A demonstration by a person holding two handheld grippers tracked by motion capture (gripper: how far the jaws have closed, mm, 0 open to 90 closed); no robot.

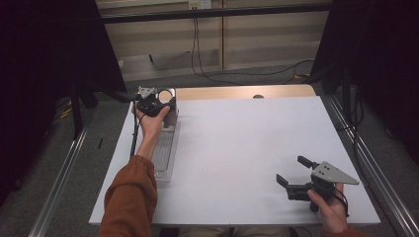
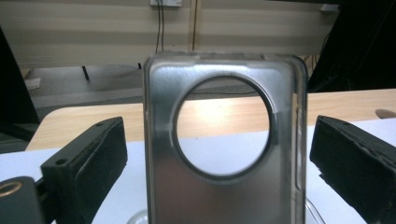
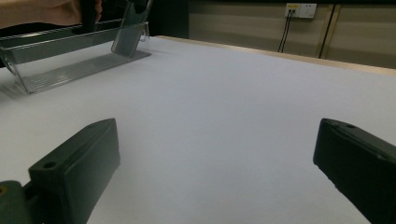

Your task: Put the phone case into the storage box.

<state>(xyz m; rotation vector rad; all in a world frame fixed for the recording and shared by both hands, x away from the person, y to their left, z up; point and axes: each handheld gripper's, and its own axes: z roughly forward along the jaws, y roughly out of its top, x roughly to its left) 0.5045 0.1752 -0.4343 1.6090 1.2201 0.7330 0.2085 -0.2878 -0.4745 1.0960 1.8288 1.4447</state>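
Clear plastic makes up the upright panel (image 2: 224, 154) with its round hole, standing at the far end of a ribbed tray (image 1: 165, 148) near the far left corner of the white surface (image 1: 237, 148). Left tool (image 1: 157, 104) straddles the panel, jaws wide, gripping nothing; closing off-centre could, I judge, tip or slide the light tray. Right tool (image 1: 292, 174) rests wide open and empty, well apart from the tray. Its own view shows the panel's tilt; the left one hides that
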